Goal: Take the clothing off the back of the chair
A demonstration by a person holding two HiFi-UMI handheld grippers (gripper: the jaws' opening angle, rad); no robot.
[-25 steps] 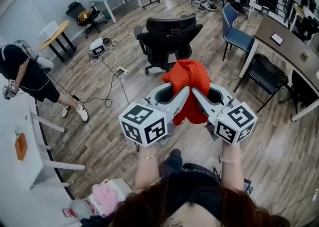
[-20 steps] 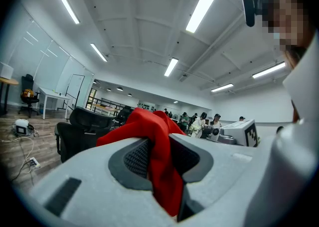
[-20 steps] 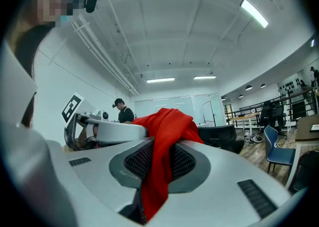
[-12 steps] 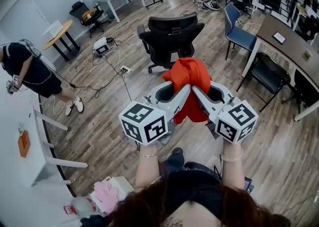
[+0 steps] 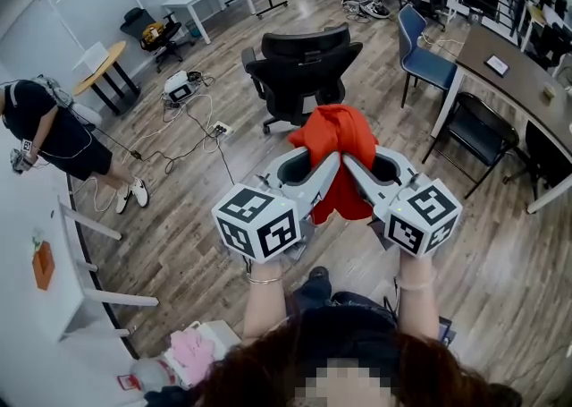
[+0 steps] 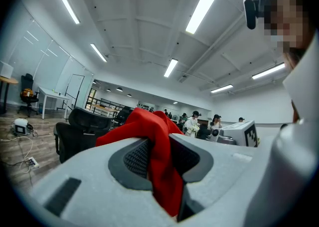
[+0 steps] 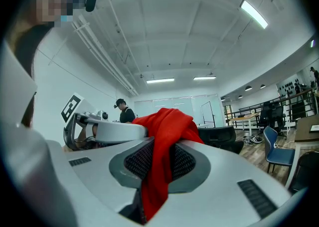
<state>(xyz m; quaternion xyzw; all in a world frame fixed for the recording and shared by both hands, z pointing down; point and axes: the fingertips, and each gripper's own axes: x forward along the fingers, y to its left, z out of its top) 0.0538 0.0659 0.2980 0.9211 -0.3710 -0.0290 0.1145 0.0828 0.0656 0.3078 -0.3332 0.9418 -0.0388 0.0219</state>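
A red garment [image 5: 337, 162] hangs bunched in the air between both grippers, well clear of the black office chair [image 5: 302, 70] behind it. My left gripper [image 5: 332, 161] is shut on the cloth; in the left gripper view the red garment [image 6: 159, 161] is pinched between the dark pads and droops below them. My right gripper [image 5: 349, 162] is shut on the same cloth, and in the right gripper view the red garment [image 7: 158, 166] runs down between the pads. The two grippers' tips meet close together. The chair's back is bare.
A blue chair [image 5: 422, 56] and a black chair [image 5: 478, 132] stand by a brown table [image 5: 523, 83] at right. Cables and a power strip [image 5: 217, 128] lie on the wooden floor at left. A person [image 5: 49, 137] stands at far left beside a white table edge [image 5: 36, 307].
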